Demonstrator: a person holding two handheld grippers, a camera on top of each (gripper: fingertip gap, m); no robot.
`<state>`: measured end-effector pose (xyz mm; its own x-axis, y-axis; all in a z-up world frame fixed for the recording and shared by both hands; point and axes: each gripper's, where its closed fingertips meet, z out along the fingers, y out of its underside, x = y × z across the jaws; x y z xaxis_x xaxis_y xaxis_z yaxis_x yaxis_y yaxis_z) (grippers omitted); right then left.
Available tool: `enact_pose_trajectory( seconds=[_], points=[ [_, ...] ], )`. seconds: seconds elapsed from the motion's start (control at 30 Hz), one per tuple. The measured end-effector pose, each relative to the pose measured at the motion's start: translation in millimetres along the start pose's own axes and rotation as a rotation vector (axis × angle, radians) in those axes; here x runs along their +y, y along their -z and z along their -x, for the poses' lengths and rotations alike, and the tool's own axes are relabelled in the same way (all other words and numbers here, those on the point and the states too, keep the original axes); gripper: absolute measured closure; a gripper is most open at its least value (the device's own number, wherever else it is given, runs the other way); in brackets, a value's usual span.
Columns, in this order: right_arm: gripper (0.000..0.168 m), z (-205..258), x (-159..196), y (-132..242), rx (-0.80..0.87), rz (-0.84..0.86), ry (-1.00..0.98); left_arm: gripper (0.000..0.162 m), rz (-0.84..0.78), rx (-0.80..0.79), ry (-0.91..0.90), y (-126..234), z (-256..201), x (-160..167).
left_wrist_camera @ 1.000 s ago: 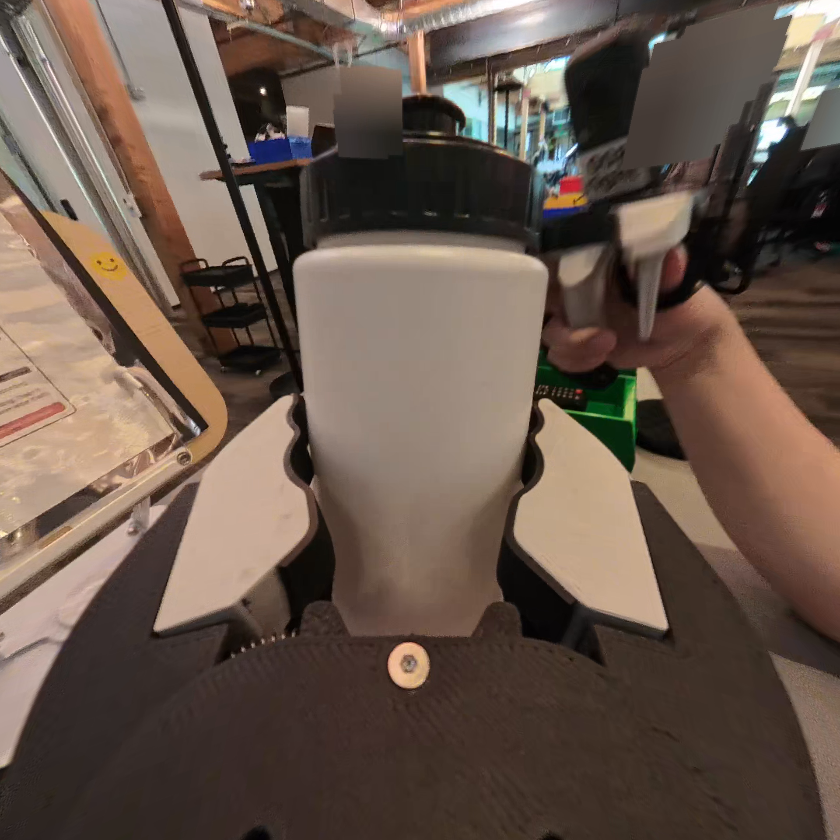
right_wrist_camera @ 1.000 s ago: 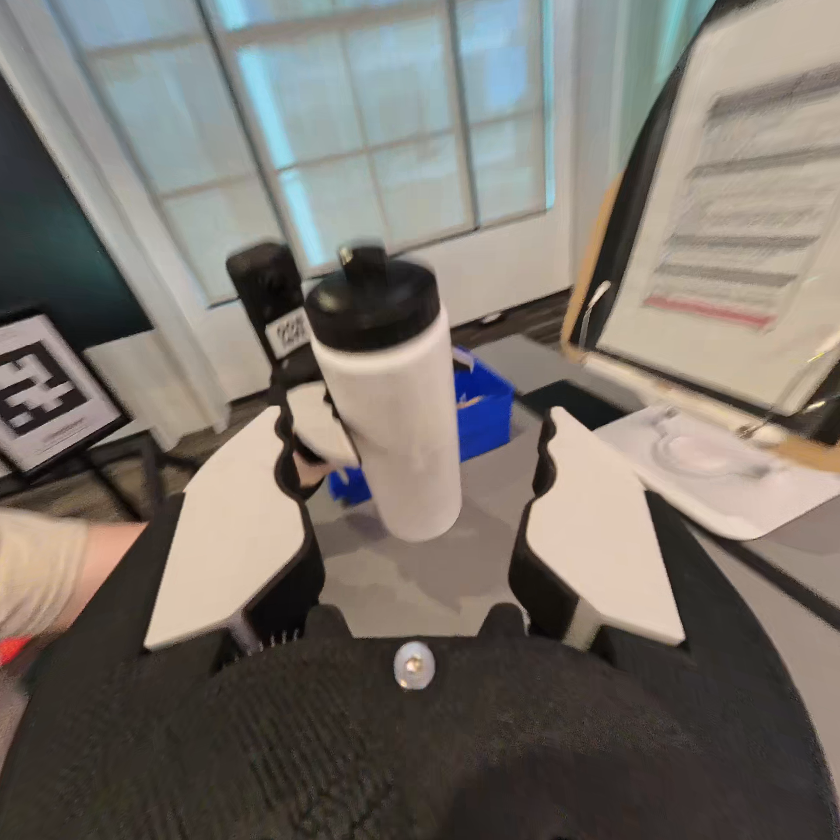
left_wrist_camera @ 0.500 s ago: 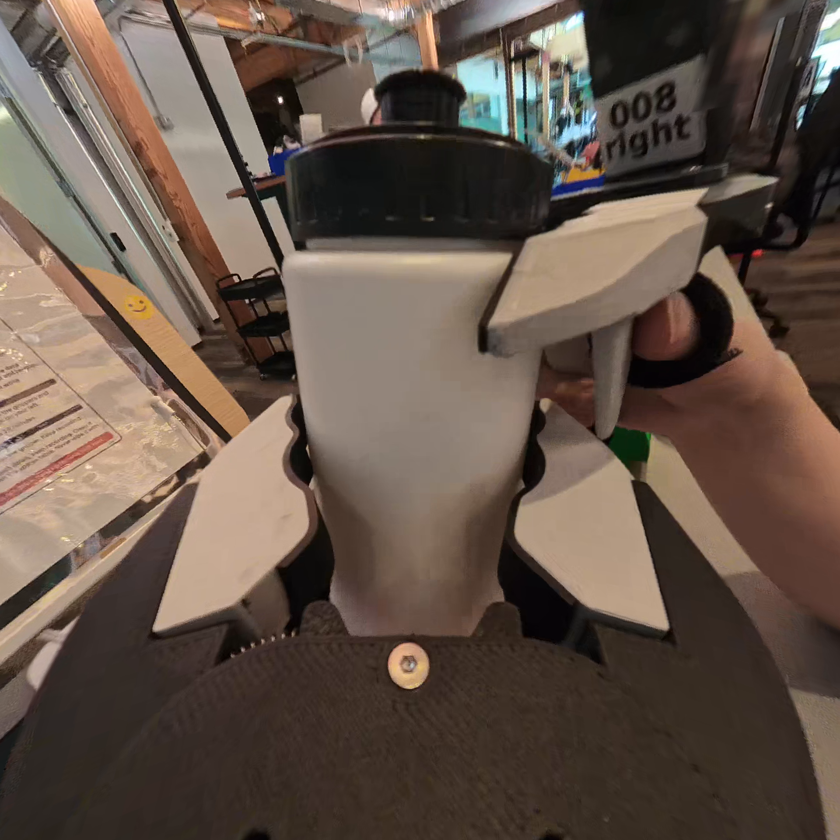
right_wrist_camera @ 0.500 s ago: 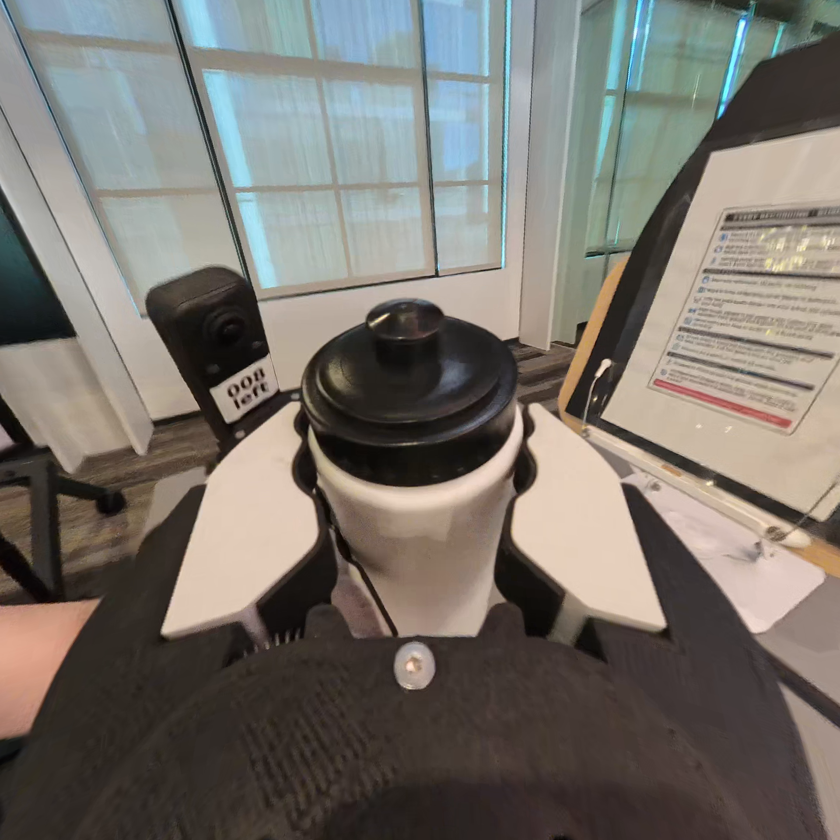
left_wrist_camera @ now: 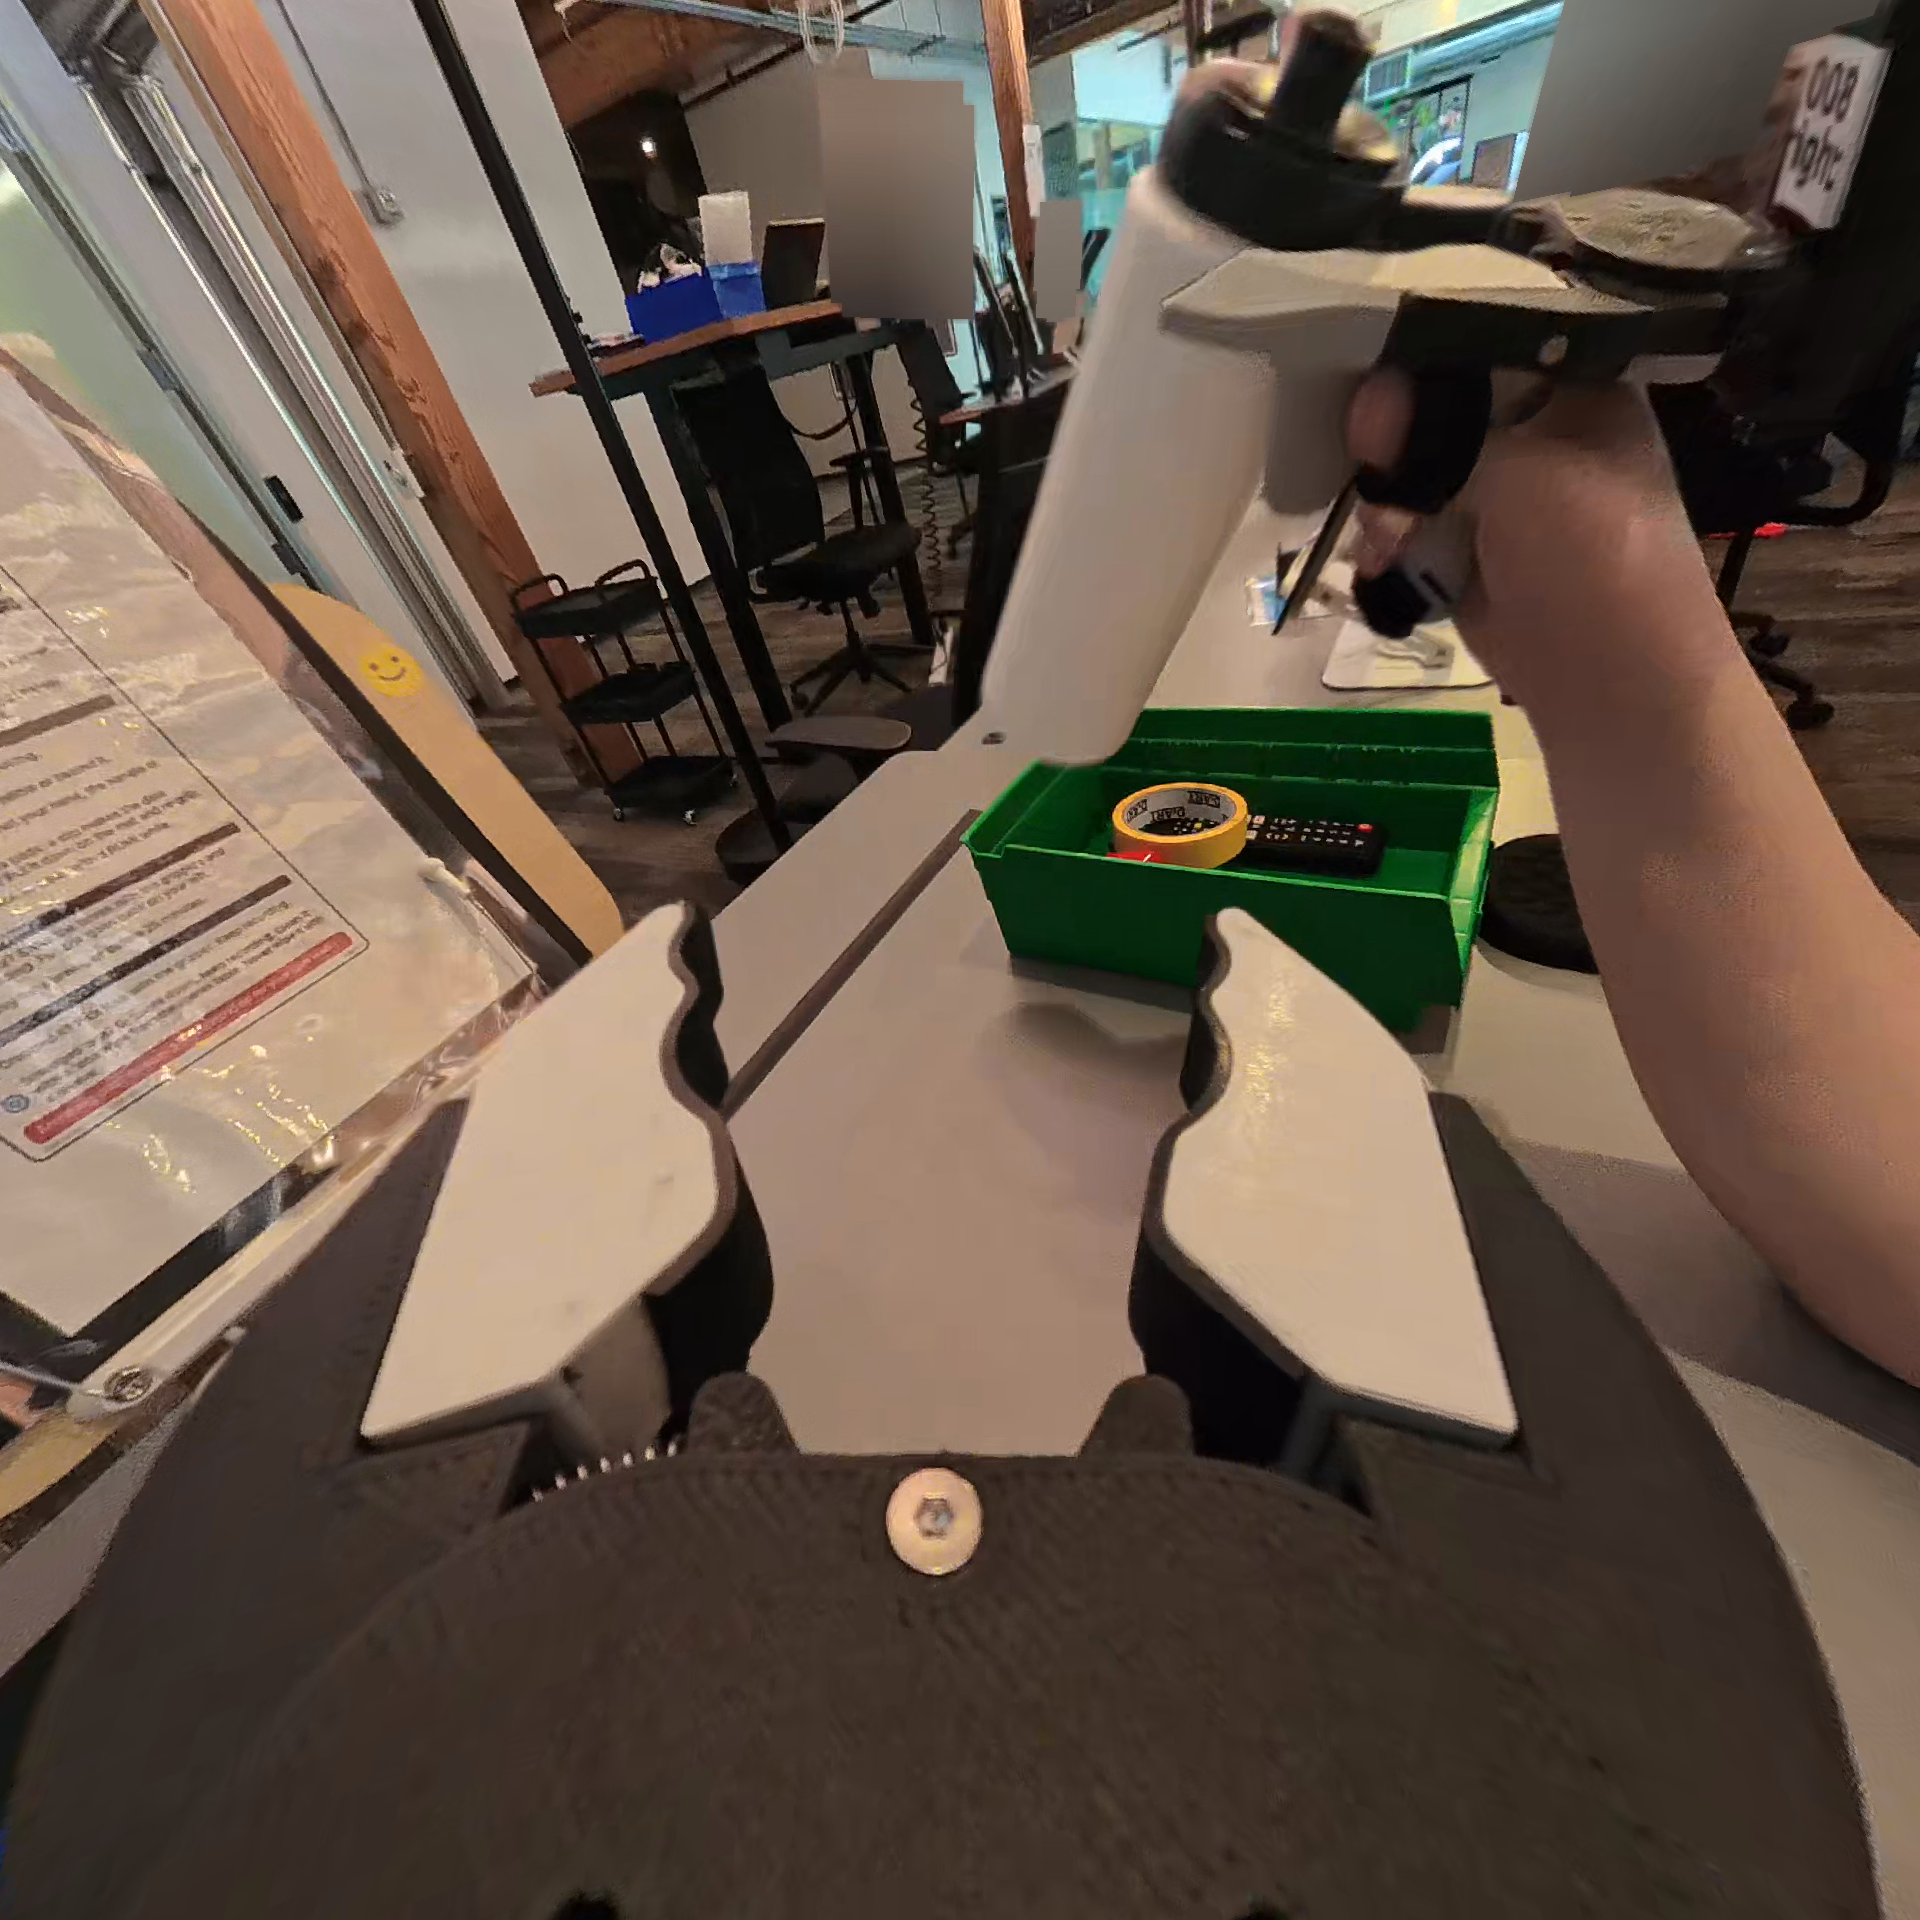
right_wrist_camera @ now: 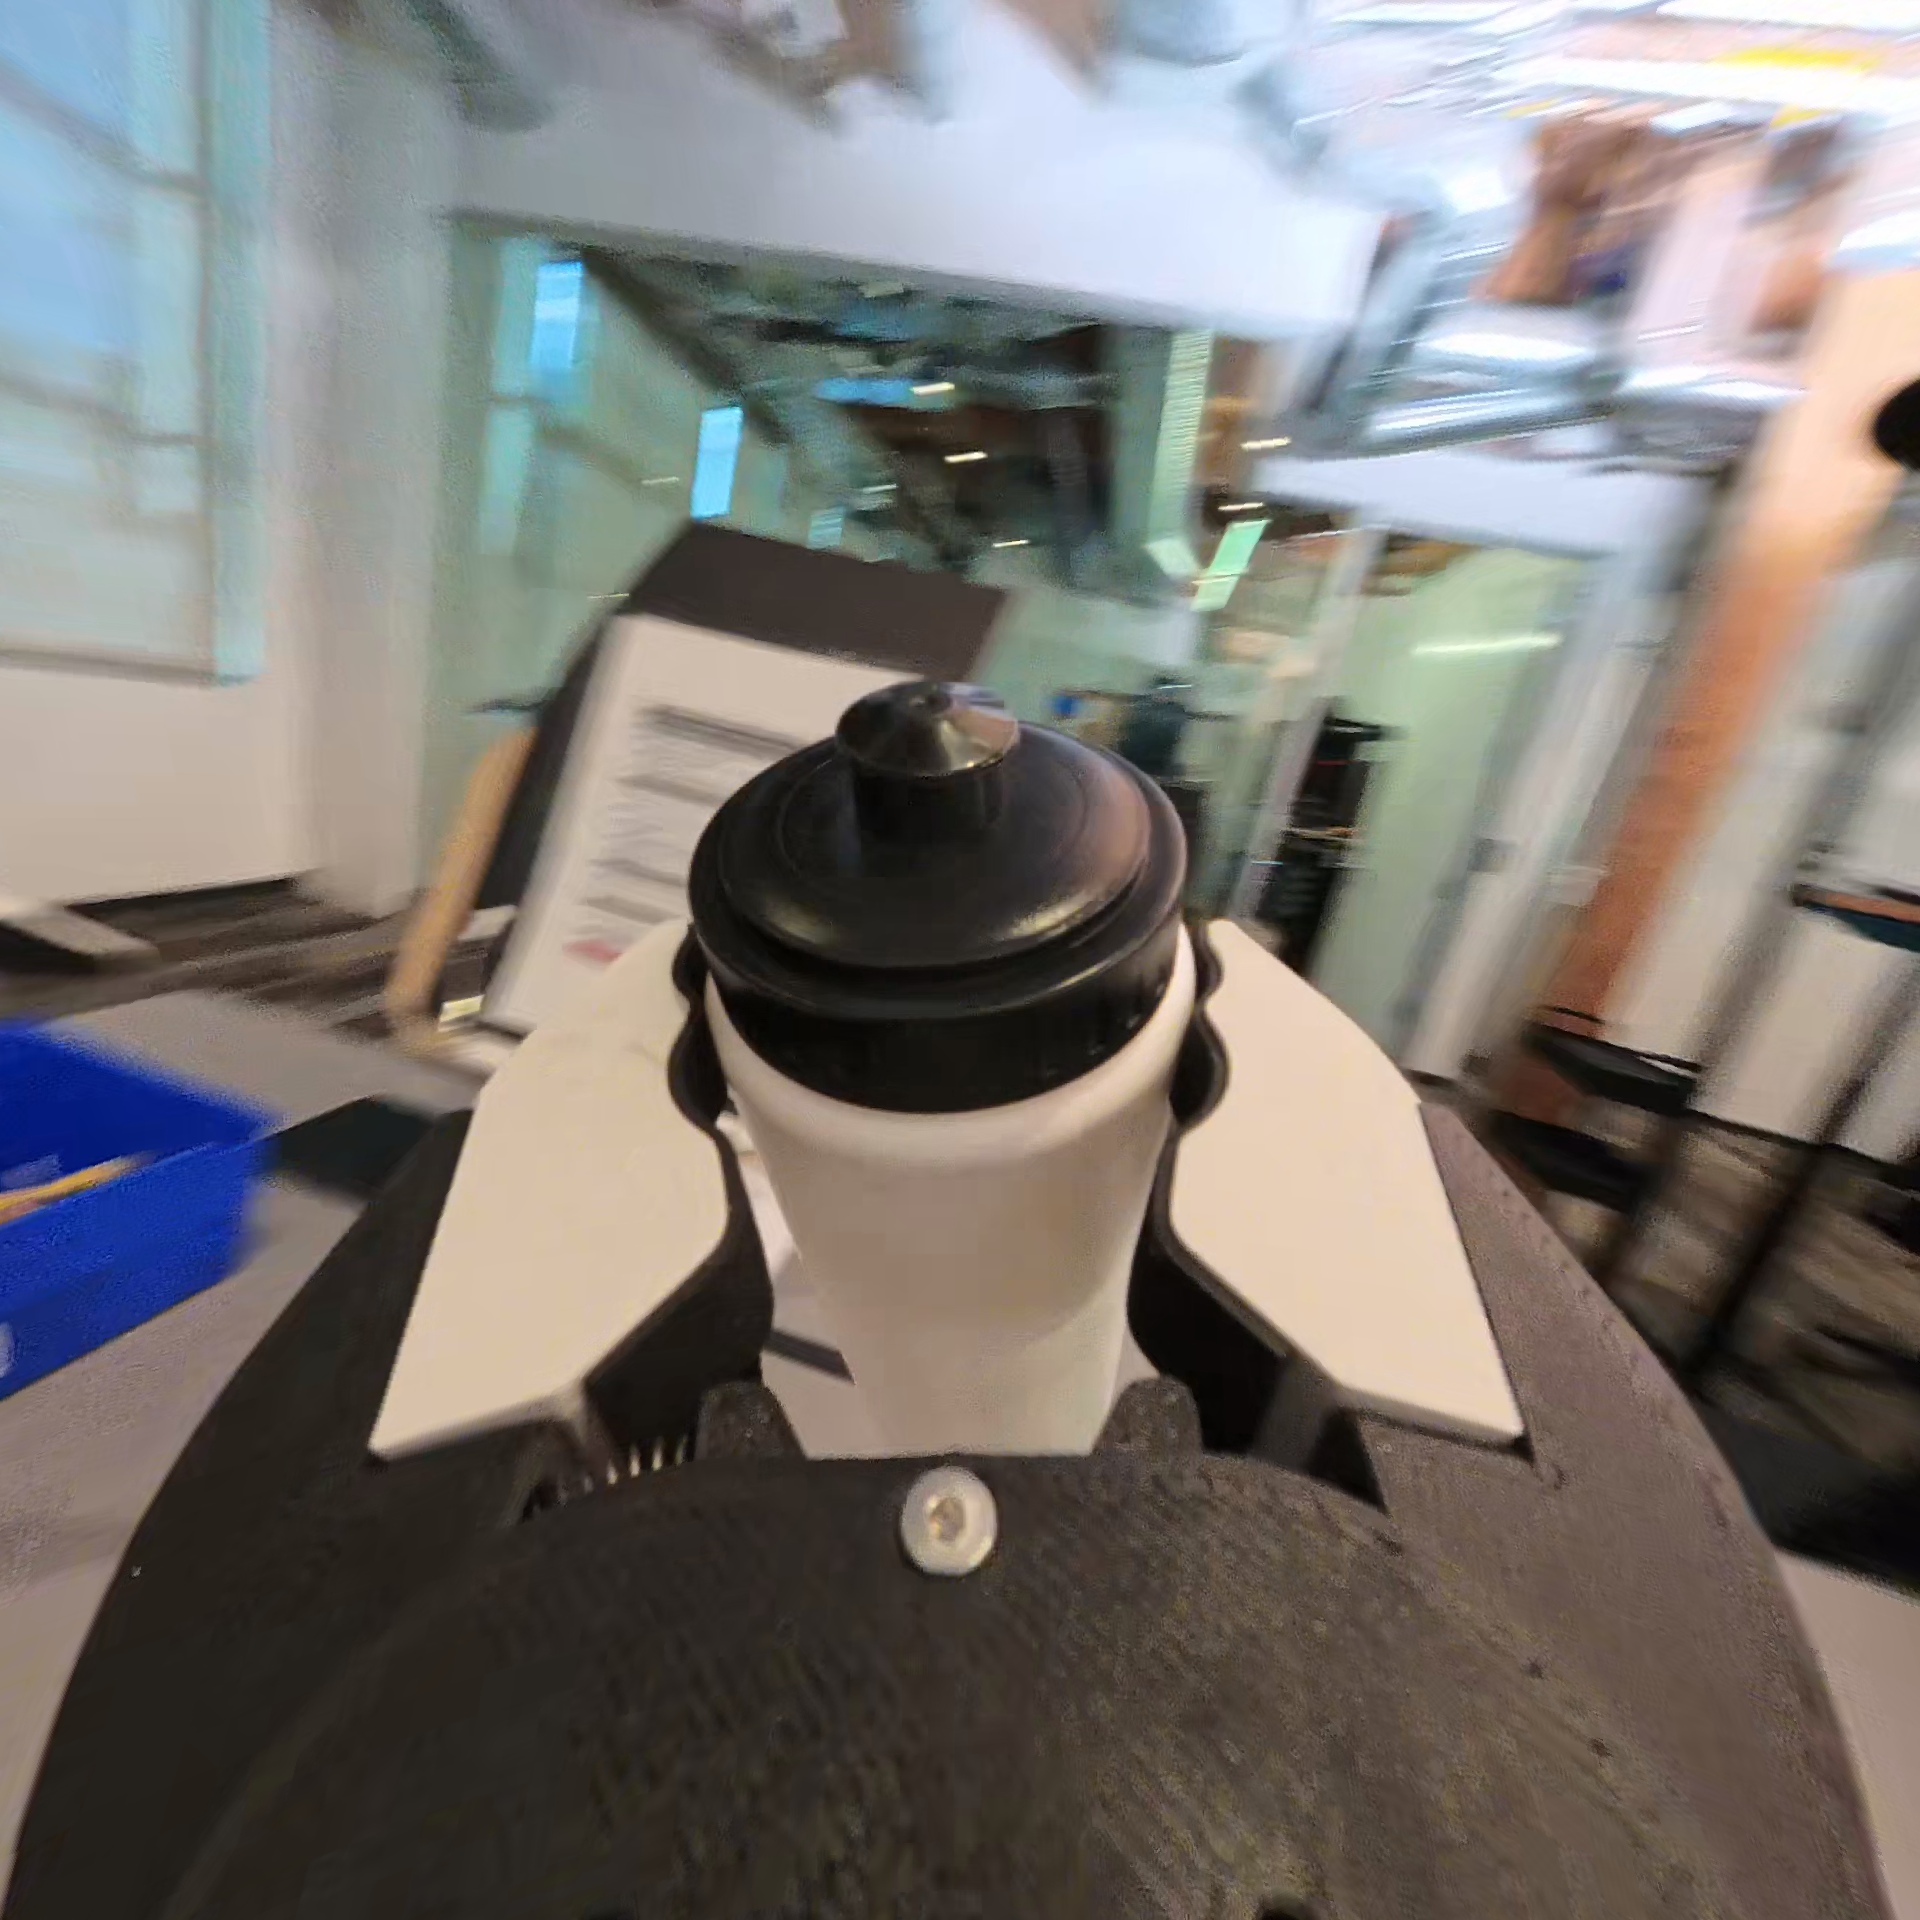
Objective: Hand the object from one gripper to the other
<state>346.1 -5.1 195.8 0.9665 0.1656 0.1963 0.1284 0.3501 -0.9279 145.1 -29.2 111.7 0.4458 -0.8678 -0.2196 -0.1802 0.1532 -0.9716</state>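
A white squeeze bottle (right_wrist_camera: pixel 940 1195) with a black screw cap (right_wrist_camera: pixel 935 862) sits between the fingers of my right gripper (right_wrist_camera: pixel 940 1013), which is shut on it just below the cap. In the left wrist view the same bottle (left_wrist_camera: pixel 1127 457) hangs tilted in the air at upper right, held by the right gripper (left_wrist_camera: pixel 1278 301) in a person's hand (left_wrist_camera: pixel 1538 540). My left gripper (left_wrist_camera: pixel 951 997) is open and empty, low over the grey table (left_wrist_camera: pixel 935 1195), below and left of the bottle.
A green bin (left_wrist_camera: pixel 1226 914) with a yellow tape roll (left_wrist_camera: pixel 1179 823) and a black remote (left_wrist_camera: pixel 1314 842) stands on the table ahead of the left gripper. A framed printed sheet (left_wrist_camera: pixel 135 883) leans at left. A blue bin (right_wrist_camera: pixel 94 1195) shows blurred at left in the right wrist view.
The left gripper has opened and let go of the bottle, then dropped back. The right gripper, shut on the bottle near the cap, has carried it up and away, swinging fast.
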Motion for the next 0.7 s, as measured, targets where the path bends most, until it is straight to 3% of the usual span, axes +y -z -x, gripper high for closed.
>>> enact_pose_trajectory(
  seconds=[0.03,0.17,0.33,0.53,0.7],
  points=[
    [0.081,-31.6,4.5,12.4,0.100,0.010,0.003,0.075,0.008,-0.002,0.004,2.8,0.6,-0.5],
    [0.081,-109.0,64.8,51.5,0.293,0.307,-0.075,0.077,0.002,0.025,0.022,9.2,-5.1,-6.2],
    [0.081,-117.7,150.5,59.4,0.247,0.641,-0.260,0.078,0.017,0.071,0.022,10.6,-18.5,-8.5],
    [0.079,-99.7,226.2,42.1,0.135,0.837,-0.353,0.080,0.016,0.077,-0.003,10.3,-28.2,-13.4],
    [0.080,-107.0,232.1,31.6,0.157,0.762,-0.382,0.083,0.058,0.005,0.039,10.8,-17.4,-8.7]
  ],
)
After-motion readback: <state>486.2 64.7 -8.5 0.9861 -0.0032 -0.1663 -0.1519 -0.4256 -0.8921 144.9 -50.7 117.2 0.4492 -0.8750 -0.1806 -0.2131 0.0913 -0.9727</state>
